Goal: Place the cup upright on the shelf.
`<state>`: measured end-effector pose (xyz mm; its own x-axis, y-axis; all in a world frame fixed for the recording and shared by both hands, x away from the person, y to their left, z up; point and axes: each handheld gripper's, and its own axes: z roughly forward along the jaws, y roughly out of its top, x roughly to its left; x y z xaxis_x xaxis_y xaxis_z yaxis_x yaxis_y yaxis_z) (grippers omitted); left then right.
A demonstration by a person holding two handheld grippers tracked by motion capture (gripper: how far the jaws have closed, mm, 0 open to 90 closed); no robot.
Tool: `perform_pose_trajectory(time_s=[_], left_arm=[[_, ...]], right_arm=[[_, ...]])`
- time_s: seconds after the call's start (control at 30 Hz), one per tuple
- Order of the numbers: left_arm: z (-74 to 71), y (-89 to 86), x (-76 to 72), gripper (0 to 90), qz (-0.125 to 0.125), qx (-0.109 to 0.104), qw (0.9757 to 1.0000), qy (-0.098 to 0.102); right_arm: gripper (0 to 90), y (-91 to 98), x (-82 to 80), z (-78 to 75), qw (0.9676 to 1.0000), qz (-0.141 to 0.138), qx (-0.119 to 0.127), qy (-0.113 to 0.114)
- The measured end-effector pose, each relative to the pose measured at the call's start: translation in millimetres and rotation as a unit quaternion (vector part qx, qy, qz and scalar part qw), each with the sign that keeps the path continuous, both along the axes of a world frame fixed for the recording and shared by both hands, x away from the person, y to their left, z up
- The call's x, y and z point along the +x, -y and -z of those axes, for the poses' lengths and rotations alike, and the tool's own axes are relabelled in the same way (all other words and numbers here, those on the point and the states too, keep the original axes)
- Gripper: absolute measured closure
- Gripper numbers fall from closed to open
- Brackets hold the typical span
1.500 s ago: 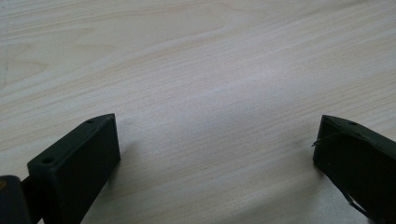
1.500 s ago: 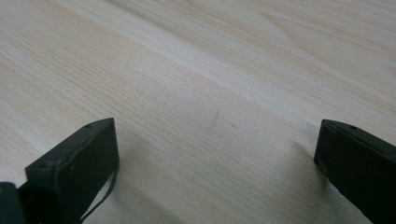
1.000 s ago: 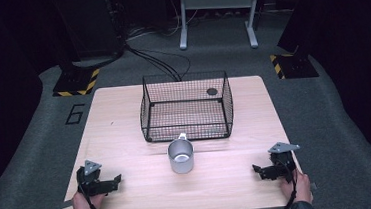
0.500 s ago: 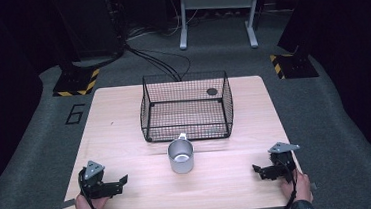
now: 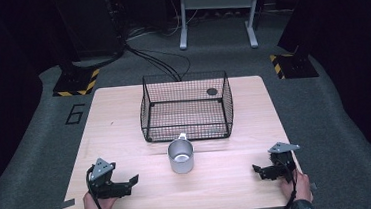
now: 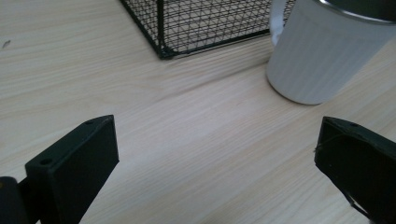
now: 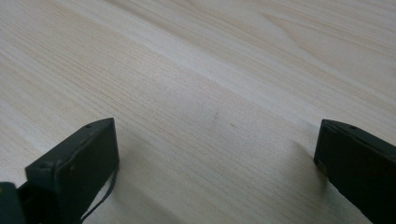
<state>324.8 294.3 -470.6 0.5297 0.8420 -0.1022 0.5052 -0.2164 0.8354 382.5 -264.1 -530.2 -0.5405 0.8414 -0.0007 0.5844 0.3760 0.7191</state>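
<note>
Cup (image 5: 181, 156) upright on the table (image 5: 120, 124), just in front of the basket's (image 5: 186, 106) near wall, handle turned toward the wire; whether handle touches mesh, you can't tell from above. Basket holds nothing but a small dark disc (image 5: 212, 91) in its far right corner. Your left gripper (image 5: 124, 183) sits left of the cup and nearer you, jaws spread wide, nothing between them; in the left gripper view the cup's ribbed white side (image 6: 322, 60) stands ahead and off to the right of the gap, basket corner (image 6: 161, 49) beyond. Your right gripper (image 5: 261, 171) rests right of the cup, well apart from it, jaws likewise wide and empty, bare wood ahead in its own view. Judged from this: nothing done yet. Cup untouched, no grasp begun. Likely left for you: close the left gripper on the cup, lift it over the near wall, set it inside the basket, let go.
</note>
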Motion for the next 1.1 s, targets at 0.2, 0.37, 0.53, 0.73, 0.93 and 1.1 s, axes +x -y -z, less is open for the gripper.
perform_pose_trajectory(time_s=[0.2, 0.37, 0.53, 0.73, 0.93, 1.1], left_arm=[[-10.7, 18.5, -0.6, 0.0, 0.033, -0.009, 0.9994, 0.007], [-15.5, 29.3, 0.2, 0.0, 0.051, -0.014, 0.9985, 0.012], [-17.0, 42.7, 3.0, 0.0, 0.068, -0.016, 0.9974, 0.014], [-20.4, 56.4, 3.8, 0.0, 0.083, -0.025, 0.9961, 0.016], [-25.2, 67.8, 5.4, 0.0, 0.103, -0.021, 0.9944, 0.015], [-26.3, 76.2, 7.1, 0.0, 0.112, -0.016, 0.9934, 0.018]], right_arm=[[0.0, -0.1, 0.0, 0.1, 1.0, 0.001, 0.0, 0.001], [0.0, 0.0, 0.0, 0.0, 1.0, 0.0, 0.0, 0.0], [0.0, -0.3, 0.2, 0.6, 1.0, 0.001, 0.001, 0.004], [0.0, -0.1, 0.1, 0.2, 1.0, 0.001, 0.001, 0.001], [0.0, -0.3, 0.1, 0.4, 1.0, 0.001, 0.001, 0.003], [0.0, 0.1, 0.0, -0.3, 1.0, -0.001, -0.002, -0.003]])
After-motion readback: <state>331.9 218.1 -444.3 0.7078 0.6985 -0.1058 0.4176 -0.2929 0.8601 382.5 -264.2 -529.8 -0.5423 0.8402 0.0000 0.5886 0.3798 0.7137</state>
